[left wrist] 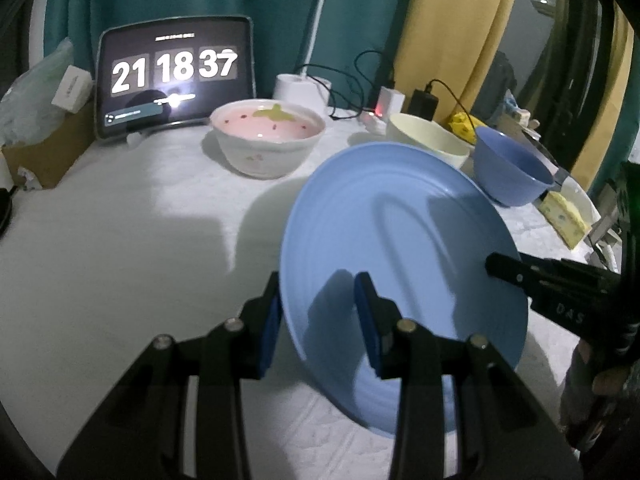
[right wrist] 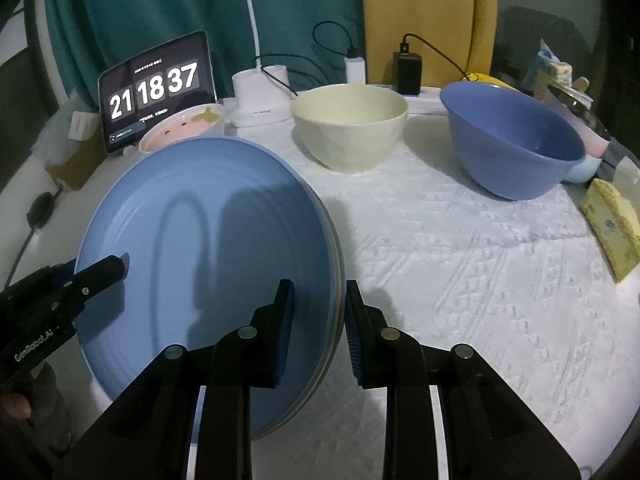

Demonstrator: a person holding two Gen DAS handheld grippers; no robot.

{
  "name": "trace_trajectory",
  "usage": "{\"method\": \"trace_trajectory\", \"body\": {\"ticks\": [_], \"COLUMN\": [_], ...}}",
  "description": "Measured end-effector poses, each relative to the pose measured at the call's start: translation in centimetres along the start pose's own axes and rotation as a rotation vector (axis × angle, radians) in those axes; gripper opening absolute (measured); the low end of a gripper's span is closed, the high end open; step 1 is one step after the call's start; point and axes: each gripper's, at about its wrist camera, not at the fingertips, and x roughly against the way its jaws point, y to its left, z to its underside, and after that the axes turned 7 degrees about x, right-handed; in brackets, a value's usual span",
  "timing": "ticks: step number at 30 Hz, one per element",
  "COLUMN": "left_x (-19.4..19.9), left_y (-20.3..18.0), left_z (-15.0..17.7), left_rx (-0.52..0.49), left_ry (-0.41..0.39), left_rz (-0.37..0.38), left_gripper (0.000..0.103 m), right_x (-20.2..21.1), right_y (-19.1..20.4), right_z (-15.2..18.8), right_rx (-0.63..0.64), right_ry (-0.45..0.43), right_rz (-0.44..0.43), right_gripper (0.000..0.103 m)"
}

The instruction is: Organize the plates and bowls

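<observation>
Jaws of both the left gripper (left wrist: 318, 316) and right gripper (right wrist: 318, 326) clamp the blue plate stack (right wrist: 208, 248); best kept level and lowered together onto the bench (right wrist: 460, 280).

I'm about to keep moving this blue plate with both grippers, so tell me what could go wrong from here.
1. The blue plate is tilted and pinched only at its rim by the left gripper and right gripper; it could slip or twist.
2. More plate edges show beneath it in the right view; a lower one might slide out.
3. The pink bowl and cream bowl stand close behind; a swing could knock them.
</observation>
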Motion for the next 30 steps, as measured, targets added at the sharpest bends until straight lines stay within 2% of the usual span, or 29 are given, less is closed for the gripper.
{"method": "trace_trajectory", "body": {"ticks": [10, 19, 27, 30], "left_x": [-0.9, -1.3, -0.3, 0.4], "left_y": [1.8, 1.8, 1.8, 1.9], "left_z": [-0.4, -0.5, -0.5, -0.5], "left_rx": [0.017, 0.014, 0.019, 0.033], "left_ry": [0.016, 0.019, -0.005, -0.021], "left_rz": [-0.027, -0.026, -0.041, -0.043], "left_gripper": [0.037, 0.037, 0.038, 0.045], "right_x": [-2.0, -2.9, -1.8, -1.3], "right_y": [1.2, 0.8, 0.4, -0.3], "right_z": [-1.0, -0.5, -0.5, -0.4], "right_rx": [0.013, -0.001, 0.006, -0.011], "right_ry": [0.015, 0.029, -0.001, -0.002], "right_rz": [-0.026, -0.042, -0.023, -0.01], "right_gripper": [0.027, 0.027, 0.027, 0.028]}}
